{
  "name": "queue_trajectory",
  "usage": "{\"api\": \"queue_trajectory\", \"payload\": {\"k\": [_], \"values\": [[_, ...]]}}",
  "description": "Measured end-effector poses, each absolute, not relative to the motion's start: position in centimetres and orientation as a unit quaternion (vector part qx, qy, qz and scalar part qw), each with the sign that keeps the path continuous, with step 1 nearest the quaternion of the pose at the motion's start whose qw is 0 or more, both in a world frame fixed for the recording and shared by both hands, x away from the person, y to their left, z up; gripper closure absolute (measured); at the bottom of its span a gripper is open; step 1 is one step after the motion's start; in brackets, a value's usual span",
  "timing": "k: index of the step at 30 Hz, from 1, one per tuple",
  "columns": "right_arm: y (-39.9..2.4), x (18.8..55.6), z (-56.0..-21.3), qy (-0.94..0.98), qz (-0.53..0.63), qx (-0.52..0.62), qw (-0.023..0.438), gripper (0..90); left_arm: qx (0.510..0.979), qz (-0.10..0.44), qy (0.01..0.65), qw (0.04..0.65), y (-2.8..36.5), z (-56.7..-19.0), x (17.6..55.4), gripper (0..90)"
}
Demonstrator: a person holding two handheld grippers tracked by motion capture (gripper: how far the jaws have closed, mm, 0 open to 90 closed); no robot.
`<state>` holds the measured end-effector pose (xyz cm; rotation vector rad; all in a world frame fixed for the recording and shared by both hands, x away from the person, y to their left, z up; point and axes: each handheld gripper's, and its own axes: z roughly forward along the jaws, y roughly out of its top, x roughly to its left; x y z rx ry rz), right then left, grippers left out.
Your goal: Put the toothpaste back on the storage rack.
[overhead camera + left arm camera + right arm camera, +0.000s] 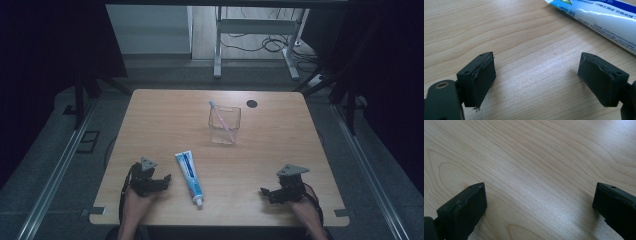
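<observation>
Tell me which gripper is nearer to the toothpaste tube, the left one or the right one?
Left. The left gripper rests open just beside the toothpaste tube, not touching it. The right gripper, also open, sits far across the table on the tube's other side.

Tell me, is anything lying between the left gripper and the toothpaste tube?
Nothing visible. The left gripper is open, and only bare table separates its fingers from the toothpaste tube.

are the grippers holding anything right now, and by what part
Nothing is held. The left gripper and the right gripper both stand open over bare table; the toothpaste tube lies untouched beside the left one.
</observation>
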<state>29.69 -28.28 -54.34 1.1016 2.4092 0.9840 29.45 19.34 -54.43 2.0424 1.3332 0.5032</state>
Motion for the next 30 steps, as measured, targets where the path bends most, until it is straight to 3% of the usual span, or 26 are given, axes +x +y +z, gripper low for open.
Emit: {"api": "queue_trajectory", "payload": {"k": [10,16,24,30], "values": [[-28.3,29.5,-54.3,0.840,0.343,0.389,0.158,0.0,0.778,0.190,0.504,0.324,19.2,-53.7,29.2,20.2],[-28.3,29.6,-54.3,0.840,0.343,0.388,0.159,0.0,0.783,0.194,0.494,0.324,18.8,-52.9,29.0,27.4],[-28.3,29.6,-54.3,0.840,0.344,0.388,0.159,0.0,0.785,0.163,0.484,0.351,18.3,-51.7,28.9,42.3],[-28.3,29.6,-54.3,0.840,0.344,0.388,0.159,0.0,0.792,0.142,0.467,0.367,17.1,-50.9,28.9,48.2]]}}
